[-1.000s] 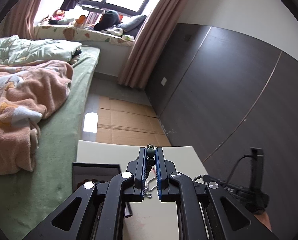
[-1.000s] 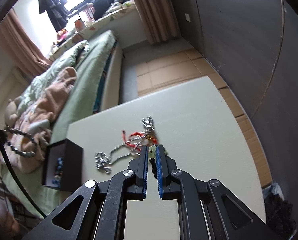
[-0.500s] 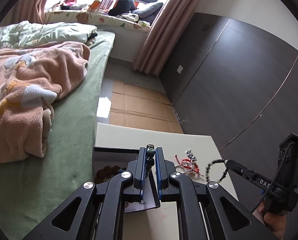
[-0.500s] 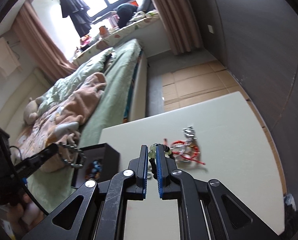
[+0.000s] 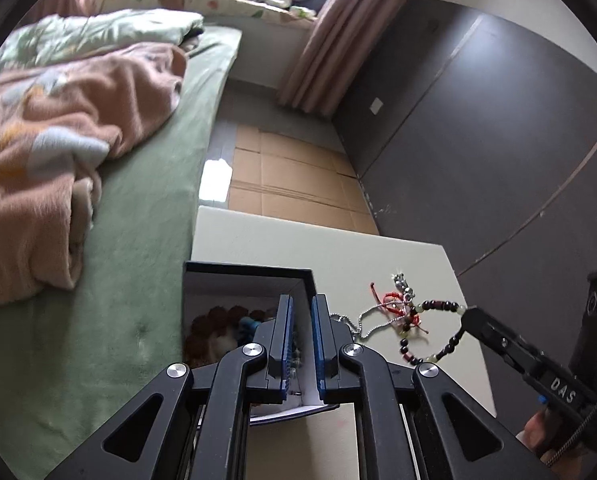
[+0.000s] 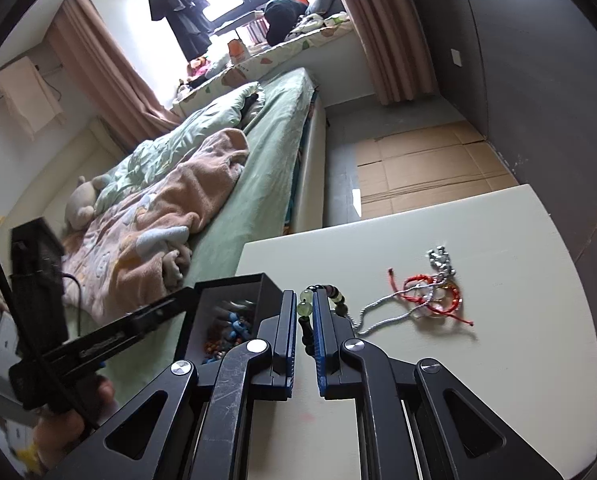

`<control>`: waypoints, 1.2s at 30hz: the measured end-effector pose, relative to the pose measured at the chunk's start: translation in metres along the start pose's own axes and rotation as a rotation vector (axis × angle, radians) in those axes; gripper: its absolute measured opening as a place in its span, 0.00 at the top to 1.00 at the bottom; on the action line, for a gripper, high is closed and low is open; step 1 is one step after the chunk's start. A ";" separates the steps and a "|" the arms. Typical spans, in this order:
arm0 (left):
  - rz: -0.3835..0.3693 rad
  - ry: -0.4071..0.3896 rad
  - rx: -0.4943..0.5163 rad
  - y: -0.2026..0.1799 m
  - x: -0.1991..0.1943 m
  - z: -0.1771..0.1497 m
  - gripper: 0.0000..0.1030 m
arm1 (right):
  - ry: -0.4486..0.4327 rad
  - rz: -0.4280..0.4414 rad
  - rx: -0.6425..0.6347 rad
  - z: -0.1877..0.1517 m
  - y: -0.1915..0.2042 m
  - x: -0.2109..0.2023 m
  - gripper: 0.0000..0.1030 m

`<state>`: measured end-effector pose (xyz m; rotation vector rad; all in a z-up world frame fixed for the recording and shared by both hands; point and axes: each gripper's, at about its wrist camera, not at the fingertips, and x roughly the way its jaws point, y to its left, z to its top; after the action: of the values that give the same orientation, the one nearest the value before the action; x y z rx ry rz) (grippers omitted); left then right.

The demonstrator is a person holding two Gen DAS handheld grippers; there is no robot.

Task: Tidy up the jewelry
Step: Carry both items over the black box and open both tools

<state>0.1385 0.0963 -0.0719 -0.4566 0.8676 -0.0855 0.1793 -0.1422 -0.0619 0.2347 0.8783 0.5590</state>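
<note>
A string of dark beads with a few pale green ones [image 6: 313, 305] is pinched between the blue pads of the right gripper [image 6: 305, 307], whose jaws stand nearly closed on it; in the left wrist view the same bracelet [image 5: 430, 330] hangs as a loop from that gripper's tip, above the table and just right of the heap. The left gripper [image 5: 300, 312] has its jaws drawn in to a narrow slot. It hangs over the open black box with white inner walls [image 5: 242, 280]. A thin beaded strand shows faintly in the slot, but whether the pads press on it cannot be told. Inside the box lie brown and blue beads [image 6: 228, 326]. The box stands at the near left of the cream tabletop [image 6: 498, 248]. To its right lies a heap of red cord bracelets [image 6: 438, 298], with a silver chain [image 6: 382, 314] trailing leftward from it and a small silver charm [image 6: 440, 260] at its far side. Beyond the table's left edge is a green-sheeted bed [image 5: 146, 248] with a peach fleece blanket [image 5: 58, 128]; flattened cardboard [image 5: 290, 176] covers the floor beyond the table.
</note>
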 end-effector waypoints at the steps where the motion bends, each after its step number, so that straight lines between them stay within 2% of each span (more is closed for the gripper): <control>1: 0.009 0.002 -0.005 0.002 -0.001 0.002 0.89 | -0.001 0.008 0.000 0.000 0.001 0.000 0.91; 3: 0.018 -0.007 -0.008 0.005 -0.005 0.004 0.73 | -0.006 0.030 0.002 0.000 0.004 0.000 0.91; 4: 0.020 -0.021 -0.017 0.008 -0.009 0.004 0.53 | -0.008 0.040 0.004 0.000 0.006 0.001 0.91; 5: 0.025 -0.042 -0.031 0.011 -0.014 0.004 0.38 | -0.010 0.053 0.006 0.001 0.007 0.001 0.91; 6: 0.028 -0.057 -0.038 0.012 -0.017 0.005 0.35 | -0.013 0.068 0.010 0.001 0.010 0.003 0.91; 10: 0.056 -0.093 -0.050 0.019 -0.029 0.007 0.35 | -0.019 0.119 0.011 0.002 0.021 0.007 0.91; 27: 0.093 -0.100 -0.161 0.056 -0.039 0.017 0.35 | 0.032 0.279 -0.003 -0.005 0.081 0.054 0.90; 28: 0.095 -0.098 -0.165 0.058 -0.039 0.017 0.35 | 0.052 0.268 -0.006 -0.005 0.082 0.059 0.87; 30: 0.099 -0.095 -0.164 0.059 -0.039 0.017 0.35 | 0.095 0.228 -0.009 -0.007 0.081 0.067 0.58; 31: 0.101 -0.093 -0.162 0.059 -0.038 0.017 0.35 | 0.094 0.211 -0.005 -0.008 0.078 0.067 0.53; 36: 0.091 -0.081 -0.146 0.052 -0.035 0.017 0.35 | 0.079 0.185 0.012 -0.006 0.063 0.056 0.48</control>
<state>0.1224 0.1584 -0.0596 -0.5529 0.8163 0.0797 0.1800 -0.0594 -0.0766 0.3088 0.9425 0.7390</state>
